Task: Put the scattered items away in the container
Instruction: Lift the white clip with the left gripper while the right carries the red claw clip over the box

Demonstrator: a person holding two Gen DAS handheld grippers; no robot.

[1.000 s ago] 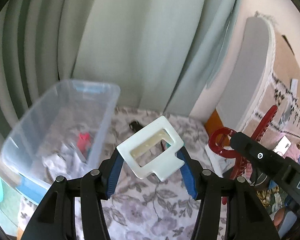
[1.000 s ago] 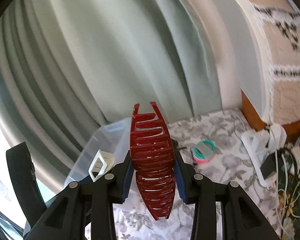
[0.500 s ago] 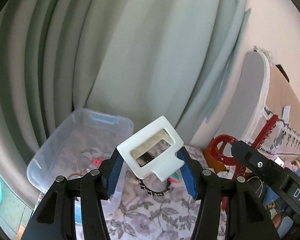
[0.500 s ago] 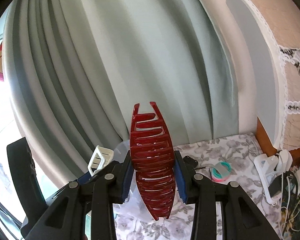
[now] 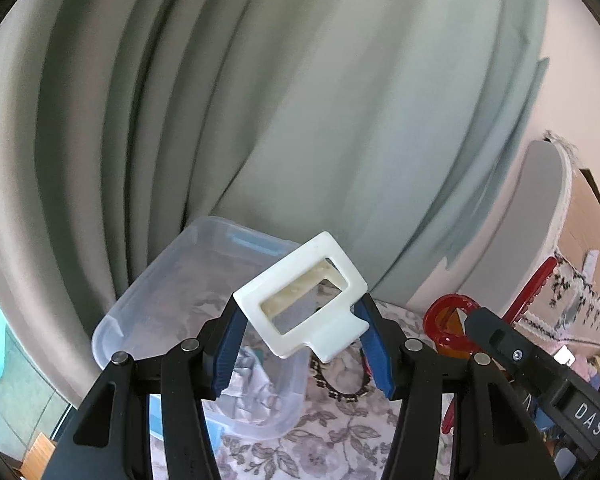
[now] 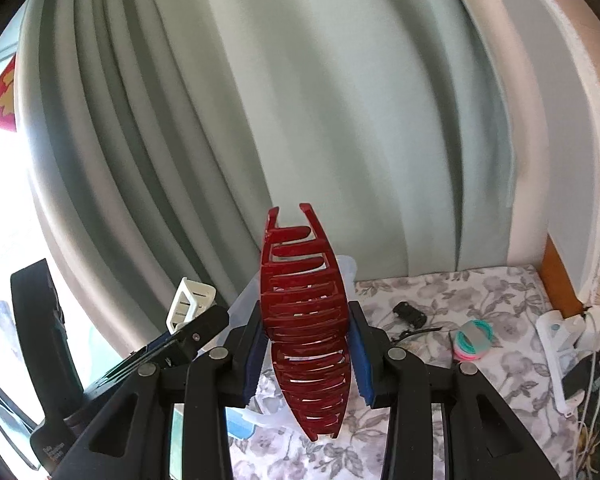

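Presently your left gripper (image 5: 302,334) pinches a white rectangular plastic clip (image 5: 305,303) at lower centre; your right gripper (image 6: 307,354) clamps a glossy red ribbed claw clip (image 6: 304,312).

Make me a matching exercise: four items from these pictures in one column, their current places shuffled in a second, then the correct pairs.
Items:
1. White rectangular plastic hair claw
2. Dark red slotted plastic hair claw
3. Stack of teal and pink hair ties
4. Clear plastic storage bin

Places:
A. Lying on the floral cloth
B. Clamped in the right hand-held gripper
C. Beside the grey-green curtain
D. Clamped in the left hand-held gripper

Pairs: 1-D, 2-B, 3-A, 4-C
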